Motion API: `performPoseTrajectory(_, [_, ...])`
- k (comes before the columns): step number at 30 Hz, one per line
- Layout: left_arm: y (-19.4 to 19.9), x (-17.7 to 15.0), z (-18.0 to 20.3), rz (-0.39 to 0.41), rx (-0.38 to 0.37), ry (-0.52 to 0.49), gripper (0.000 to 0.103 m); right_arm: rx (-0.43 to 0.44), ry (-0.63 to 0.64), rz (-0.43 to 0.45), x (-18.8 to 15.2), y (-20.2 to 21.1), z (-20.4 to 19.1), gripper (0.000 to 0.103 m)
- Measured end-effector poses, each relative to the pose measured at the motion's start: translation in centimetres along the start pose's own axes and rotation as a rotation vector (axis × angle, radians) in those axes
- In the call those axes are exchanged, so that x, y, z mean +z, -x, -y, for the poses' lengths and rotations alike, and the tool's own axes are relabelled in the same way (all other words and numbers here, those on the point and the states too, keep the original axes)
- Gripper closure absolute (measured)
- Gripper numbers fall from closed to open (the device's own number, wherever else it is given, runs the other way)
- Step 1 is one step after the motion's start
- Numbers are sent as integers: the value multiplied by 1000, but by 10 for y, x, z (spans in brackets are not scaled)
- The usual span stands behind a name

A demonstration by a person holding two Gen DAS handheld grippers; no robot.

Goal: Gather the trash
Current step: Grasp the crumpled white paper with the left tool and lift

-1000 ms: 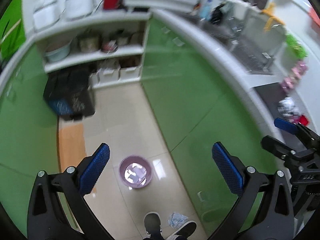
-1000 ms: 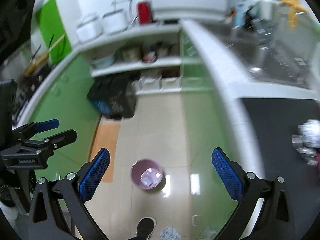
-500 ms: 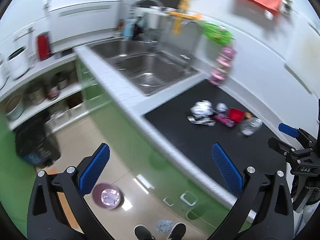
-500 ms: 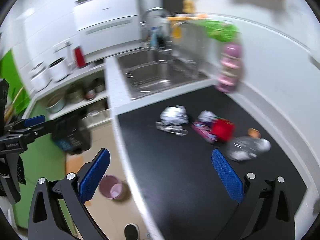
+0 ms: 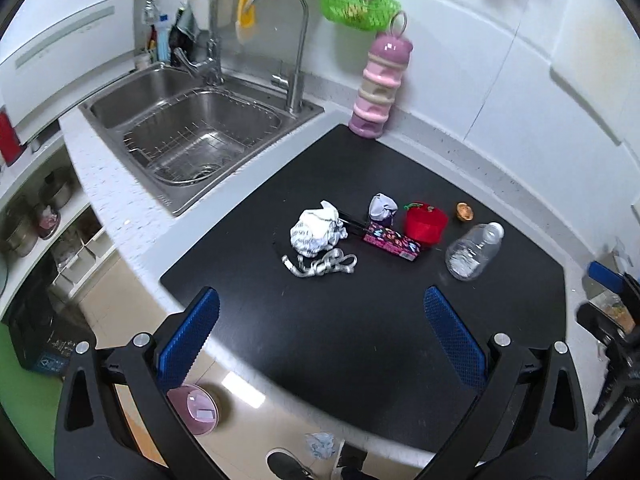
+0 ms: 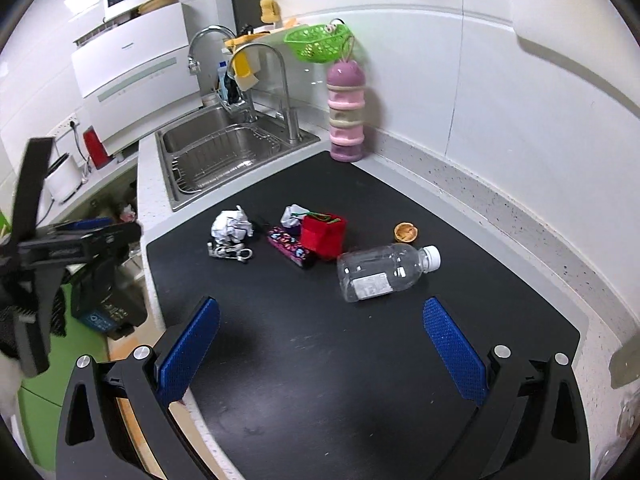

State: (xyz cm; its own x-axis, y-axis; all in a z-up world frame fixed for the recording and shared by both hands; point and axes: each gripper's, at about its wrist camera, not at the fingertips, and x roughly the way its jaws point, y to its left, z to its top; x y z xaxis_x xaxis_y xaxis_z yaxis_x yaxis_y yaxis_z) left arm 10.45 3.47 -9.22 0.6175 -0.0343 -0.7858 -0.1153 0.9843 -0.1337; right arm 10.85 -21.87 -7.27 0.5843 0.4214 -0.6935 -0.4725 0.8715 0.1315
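Trash lies on a black mat (image 5: 340, 332) on the counter: a crumpled white paper (image 5: 316, 230) (image 6: 231, 224), a coiled white cable (image 5: 320, 263) (image 6: 229, 253), a patterned flat box (image 5: 390, 240) (image 6: 289, 246), a red box (image 5: 425, 221) (image 6: 323, 234), a small crumpled wrapper (image 5: 382, 208), a nut shell (image 5: 464, 212) (image 6: 406, 232) and an empty clear bottle (image 5: 474, 252) (image 6: 384, 271) on its side. My left gripper (image 5: 320, 340) is open and empty above the mat's near edge. My right gripper (image 6: 320, 348) is open and empty, just short of the bottle.
A steel sink (image 5: 200, 128) with taps lies at the left. A pink stacked container (image 5: 380, 88) stands at the wall. A pink bin (image 5: 196, 408) stands on the floor below the counter, with a crumpled scrap (image 5: 320, 444) near a shoe.
Both grippers have swung up from the floor and pink bin to face the counter and moved closer to the trash on the mat. Both stay open.
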Motion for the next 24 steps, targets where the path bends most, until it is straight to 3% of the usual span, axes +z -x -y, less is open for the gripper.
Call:
performPoseTrajectory(13, [-120,43,-5,-162,60,-55,3,6,-1,-66,17,-44,31,5])
performPoseTrajectory(21, [-158,47,-11,-213,56,-66,4,2,-10,-104,14,-60,39,5])
performPoseTrajectory(23, [-163,48,-10,-221,47,-67,15,-1,-12,-110,13,-62,40,5])
performPoseTrajectory(24, [-165,48,-8,-227,48,-73,27,-1,-13,-113,13,-63,40,5])
